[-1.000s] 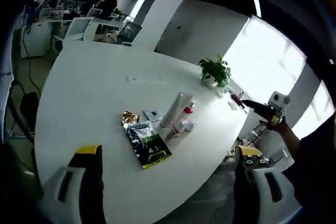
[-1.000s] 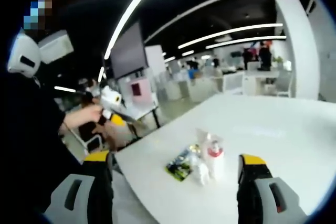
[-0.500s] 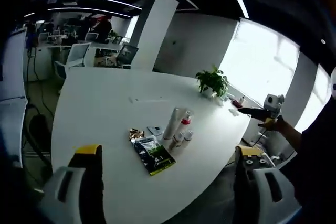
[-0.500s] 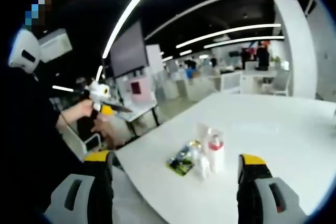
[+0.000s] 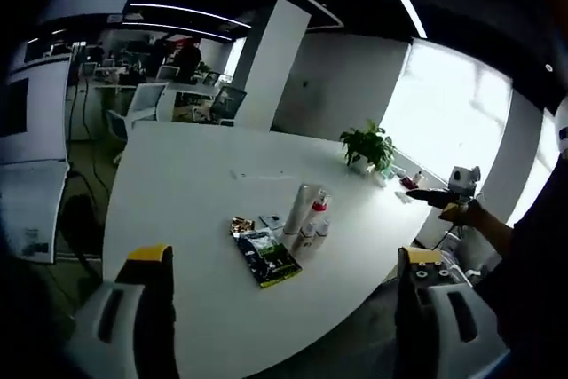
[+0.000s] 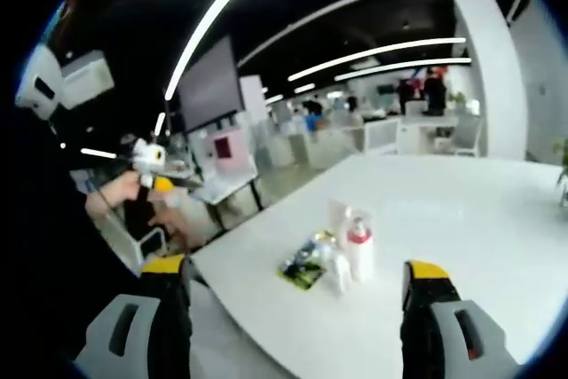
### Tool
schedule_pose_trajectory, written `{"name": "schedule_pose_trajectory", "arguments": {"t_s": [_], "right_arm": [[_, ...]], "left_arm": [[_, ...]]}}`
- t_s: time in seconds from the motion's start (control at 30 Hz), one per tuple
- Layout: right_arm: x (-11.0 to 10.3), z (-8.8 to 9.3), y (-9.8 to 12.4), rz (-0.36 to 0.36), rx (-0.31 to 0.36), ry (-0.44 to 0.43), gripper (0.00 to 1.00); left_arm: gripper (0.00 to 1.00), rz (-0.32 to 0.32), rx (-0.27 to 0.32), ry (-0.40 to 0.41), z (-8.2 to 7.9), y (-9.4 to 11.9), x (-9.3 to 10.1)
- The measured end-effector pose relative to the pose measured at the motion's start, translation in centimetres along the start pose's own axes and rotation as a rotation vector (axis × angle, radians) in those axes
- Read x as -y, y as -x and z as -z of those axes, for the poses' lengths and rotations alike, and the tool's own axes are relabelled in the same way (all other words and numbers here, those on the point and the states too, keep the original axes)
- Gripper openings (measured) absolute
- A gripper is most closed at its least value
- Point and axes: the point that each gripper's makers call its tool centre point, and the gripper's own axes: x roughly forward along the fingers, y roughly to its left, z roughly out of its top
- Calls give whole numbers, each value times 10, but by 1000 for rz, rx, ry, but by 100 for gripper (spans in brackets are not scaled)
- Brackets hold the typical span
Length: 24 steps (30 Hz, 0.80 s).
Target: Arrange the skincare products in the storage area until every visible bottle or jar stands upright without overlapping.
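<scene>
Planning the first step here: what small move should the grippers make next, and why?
Probably bring the left gripper down toward the skincare bottles. Both grippers are open, empty and far from the cluster on the white table, and the tall white tube seems to lie flat beside the dark packet.

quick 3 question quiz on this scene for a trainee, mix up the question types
1. True or false: the left tongs are clamped on the tall white tube.
2. Multiple choice: where does the dark green packet lie? A) flat on the white table, beside the cluster of bottles; B) inside a drawer; C) between the right tongs' jaws.
3. Fill in: near the table's far edge, by the bright window, stands a potted ____.

Key:
1. False; both tongs are open, held back from the table and holding nothing.
2. A
3. plant
</scene>
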Motion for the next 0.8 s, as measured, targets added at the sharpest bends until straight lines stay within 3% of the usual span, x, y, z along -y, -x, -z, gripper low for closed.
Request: {"name": "schedule_pose_trajectory", "arguments": {"t_s": [0.3, 0.43, 0.8], "right_arm": [[2, 9, 8, 29, -2, -16, 99], [4, 6, 6, 39, 14, -12, 99], [6, 10, 3, 53, 10, -15, 99]], "left_arm": [[99, -26, 17, 22, 11, 8, -4], [99, -35, -9, 32, 16, 5, -8], [99, -16, -21, 25, 9, -12, -2]]}}
